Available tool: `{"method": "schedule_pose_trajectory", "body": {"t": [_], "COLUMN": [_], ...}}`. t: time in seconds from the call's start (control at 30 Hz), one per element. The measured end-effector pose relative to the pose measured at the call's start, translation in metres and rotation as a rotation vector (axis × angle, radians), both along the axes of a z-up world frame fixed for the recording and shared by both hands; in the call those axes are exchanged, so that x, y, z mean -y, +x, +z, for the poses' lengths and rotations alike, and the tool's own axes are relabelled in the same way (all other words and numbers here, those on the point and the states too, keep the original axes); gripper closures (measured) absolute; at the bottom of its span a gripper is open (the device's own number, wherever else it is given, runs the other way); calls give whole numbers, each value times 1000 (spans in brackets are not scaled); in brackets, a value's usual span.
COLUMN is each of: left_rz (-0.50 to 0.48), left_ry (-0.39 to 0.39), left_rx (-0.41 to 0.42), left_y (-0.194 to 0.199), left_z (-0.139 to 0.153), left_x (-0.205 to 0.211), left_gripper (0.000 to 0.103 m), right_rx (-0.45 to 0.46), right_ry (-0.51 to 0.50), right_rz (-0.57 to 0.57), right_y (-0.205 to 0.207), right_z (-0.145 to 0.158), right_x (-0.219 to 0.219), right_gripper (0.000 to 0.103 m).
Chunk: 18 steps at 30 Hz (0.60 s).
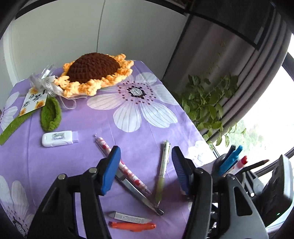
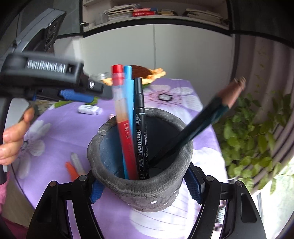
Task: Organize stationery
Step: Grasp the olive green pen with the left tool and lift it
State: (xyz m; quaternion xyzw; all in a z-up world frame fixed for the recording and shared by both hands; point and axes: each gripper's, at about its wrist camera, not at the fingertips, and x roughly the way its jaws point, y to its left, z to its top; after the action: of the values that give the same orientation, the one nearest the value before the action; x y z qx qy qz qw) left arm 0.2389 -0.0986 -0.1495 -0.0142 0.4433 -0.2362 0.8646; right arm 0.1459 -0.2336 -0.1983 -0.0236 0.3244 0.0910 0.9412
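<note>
Purple floral tabletop (image 1: 77, 128): my right gripper (image 2: 145, 185) has its fingers pinching the grey cup (image 2: 141, 189) of markers while my left gripper (image 1: 145, 171) hovers, fingers spread, over loose pens (image 1: 161, 171), next needing to drop and close on one.

Looks like a home room, living or study corner. Purple floral-print tablecloth (image 1: 73, 128) is covering the table, a crocheted yellow-and-brown sunflower (image 1: 95, 73) is lying near its far edge. Leafy green houseplant (image 1: 207, 99) is trailing beside a bright window. Wall shelf of stacked books (image 2: 143, 12) is sitting above white cabinet panels.
</note>
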Motion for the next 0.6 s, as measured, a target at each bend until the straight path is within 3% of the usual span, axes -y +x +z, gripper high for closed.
{"method": "schedule_pose_trajectory", "body": {"t": [0.2,0.47,0.5,0.53,0.6], "left_rz": [-71,-122,-133,-151,-164], "left_ry": [25,106,123,149,143], "left_rx": [-38,-50,-55,-73,-81], "left_y": [5,17,17,19,20], "left_z": [-22,-47,-51,-57,-62], "left_x": [29,61,65,69,72], "left_gripper": [48,51,70,97,94], "right_rx": [-16,-17,-17,-16,-16], "right_ry": [24,46,50,51,58], "right_rz": [-80,-89,-89,-89,-90], "right_y": [-9,-11,-11,-12,-12], "right_z": [0,0,-1,0,0], "right_x": [34,37,37,38,39], "right_gripper": [28,28,28,28,28]}}
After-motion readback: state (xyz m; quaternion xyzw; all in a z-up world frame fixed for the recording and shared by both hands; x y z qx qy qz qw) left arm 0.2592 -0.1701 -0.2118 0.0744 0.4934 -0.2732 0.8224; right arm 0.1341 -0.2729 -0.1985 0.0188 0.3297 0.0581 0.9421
